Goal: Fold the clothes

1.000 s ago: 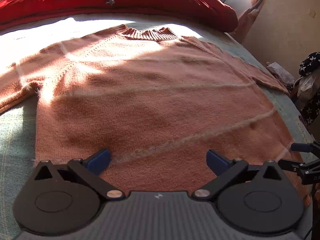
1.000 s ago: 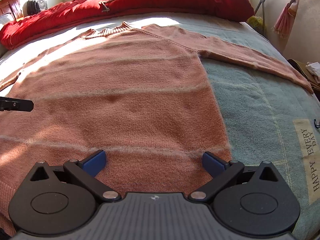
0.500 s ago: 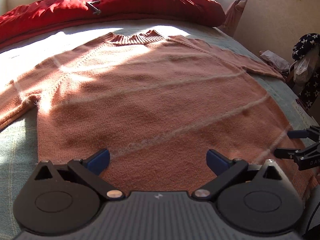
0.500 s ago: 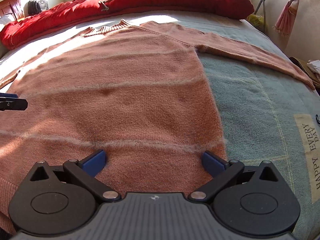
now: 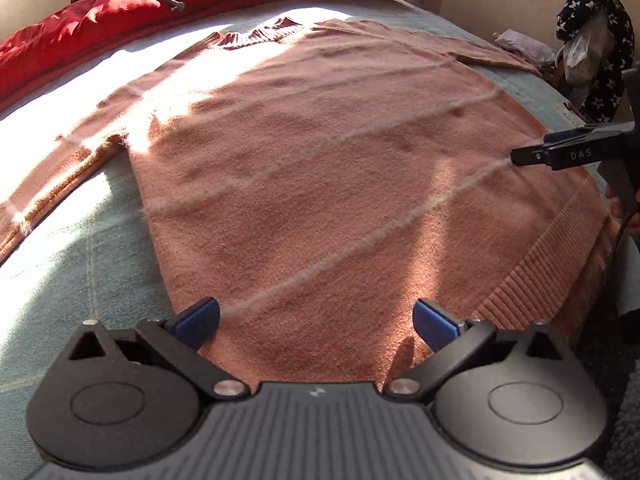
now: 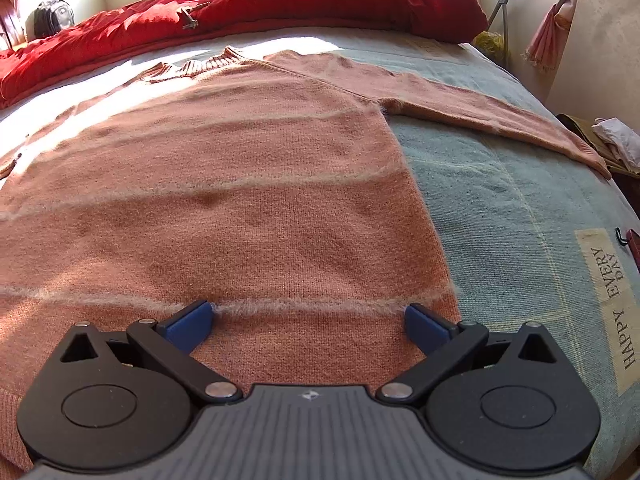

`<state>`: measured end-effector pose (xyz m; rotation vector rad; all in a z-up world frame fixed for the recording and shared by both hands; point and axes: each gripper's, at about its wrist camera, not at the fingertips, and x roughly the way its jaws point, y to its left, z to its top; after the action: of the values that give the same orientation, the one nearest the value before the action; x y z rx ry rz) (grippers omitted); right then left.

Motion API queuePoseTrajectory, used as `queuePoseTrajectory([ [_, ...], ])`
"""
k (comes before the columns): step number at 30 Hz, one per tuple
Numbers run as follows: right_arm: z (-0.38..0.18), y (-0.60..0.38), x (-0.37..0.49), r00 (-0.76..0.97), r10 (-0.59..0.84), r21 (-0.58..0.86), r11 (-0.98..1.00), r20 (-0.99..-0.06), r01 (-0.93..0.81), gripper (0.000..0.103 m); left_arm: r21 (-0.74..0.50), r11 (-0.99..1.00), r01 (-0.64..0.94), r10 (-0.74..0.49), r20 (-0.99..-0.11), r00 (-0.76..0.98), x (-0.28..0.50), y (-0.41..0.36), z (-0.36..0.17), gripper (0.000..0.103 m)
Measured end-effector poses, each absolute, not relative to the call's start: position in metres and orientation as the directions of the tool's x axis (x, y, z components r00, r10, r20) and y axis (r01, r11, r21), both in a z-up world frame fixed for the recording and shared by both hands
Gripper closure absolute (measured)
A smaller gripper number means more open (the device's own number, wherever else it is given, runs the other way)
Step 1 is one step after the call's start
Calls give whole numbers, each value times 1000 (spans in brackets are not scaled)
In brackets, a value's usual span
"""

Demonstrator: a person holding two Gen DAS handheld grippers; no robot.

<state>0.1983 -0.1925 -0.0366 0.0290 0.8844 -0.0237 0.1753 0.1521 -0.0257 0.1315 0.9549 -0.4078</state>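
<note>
A salmon-pink knit sweater (image 5: 320,168) with thin pale stripes lies flat on the bed, collar at the far end, both sleeves spread out. My left gripper (image 5: 316,320) hovers open over the hem near the sweater's left edge, nothing between its blue pads. My right gripper (image 6: 308,322) stands open above the lower right part of the sweater (image 6: 240,200), close to its side seam. The right sleeve (image 6: 480,112) stretches away to the right. In the left wrist view the right gripper's black finger (image 5: 560,152) shows at the right edge, above the ribbed hem (image 5: 540,272).
A pale blue-green bedspread (image 6: 520,220) with a "HAPPY EVERY DAY" label (image 6: 612,308) covers the bed. A red duvet (image 6: 280,8) is bunched along the far side. Clothes and a star-patterned bag (image 5: 604,60) lie beyond the bed's right edge.
The left gripper has swung left and back, bringing the sweater's left sleeve and ribbed hem into view. The right gripper has drifted slightly. Both stay open.
</note>
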Motion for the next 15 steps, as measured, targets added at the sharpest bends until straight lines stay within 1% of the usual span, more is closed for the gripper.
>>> queuePoseTrajectory([
  [4, -22, -158, 200, 675, 114, 16, 988, -729, -151, 0, -132, 902, 411, -350, -780, 519, 189, 139, -25, 1],
  [8, -24, -126, 206, 653, 194, -12, 955, -732, -297, 0, -137, 892, 431, -360, -793, 492, 192, 124, -39, 1],
  [12, -38, -128, 201, 602, 161, -20, 959, -782, -282, 0, -118, 899, 422, -335, -807, 486, 186, 128, -47, 1],
  [15, -39, -146, 192, 605, 129, -11, 975, -785, -223, 0, -148, 906, 397, -346, -799, 491, 191, 134, -41, 1],
])
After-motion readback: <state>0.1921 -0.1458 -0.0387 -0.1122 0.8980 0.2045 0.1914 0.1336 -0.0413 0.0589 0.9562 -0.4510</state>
